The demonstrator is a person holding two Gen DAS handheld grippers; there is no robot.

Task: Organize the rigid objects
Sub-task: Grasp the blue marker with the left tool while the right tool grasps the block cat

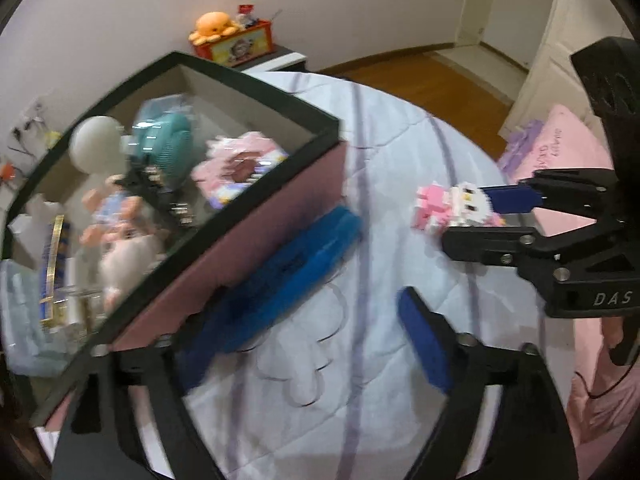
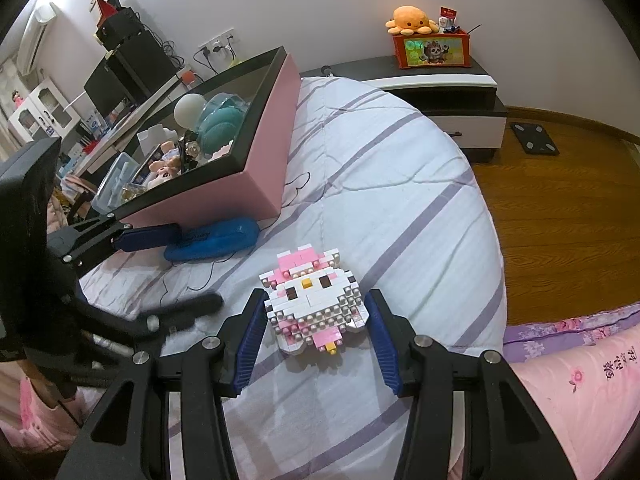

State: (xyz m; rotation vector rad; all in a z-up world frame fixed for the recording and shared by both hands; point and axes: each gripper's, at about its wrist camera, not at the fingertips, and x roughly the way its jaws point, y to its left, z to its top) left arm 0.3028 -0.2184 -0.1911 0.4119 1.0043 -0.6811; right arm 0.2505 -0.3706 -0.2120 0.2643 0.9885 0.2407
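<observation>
left wrist view: my left gripper (image 1: 304, 312) stands wide open with nothing between its blue pads. the blue case (image 1: 280, 276) lies on the striped bedspread (image 1: 400, 152), pressed against the pink box (image 1: 248, 240), and the left pad overlaps it in this blurred frame, so i cannot tell if they touch. the box already holds a teal fan (image 1: 164, 136), a white ball (image 1: 96, 140) and a pink brick model (image 1: 236, 160). off to the right i see my right gripper (image 1: 476, 216) at the brick cat figure (image 1: 456, 208).

right wrist view: the right gripper (image 2: 316, 320) is partly open, 1 blue pad on each flank of the brick cat figure (image 2: 312, 300), which rests on the bedspread; the pads look to touch its sides, so i read a grip. its wider axis runs across, pad to pad. the pink box (image 2: 224, 196) lies up and left of this claw, with the left gripper (image 2: 176, 264) beside the blue case (image 2: 216, 240). i judge the right hand carries the figure that way.
</observation>
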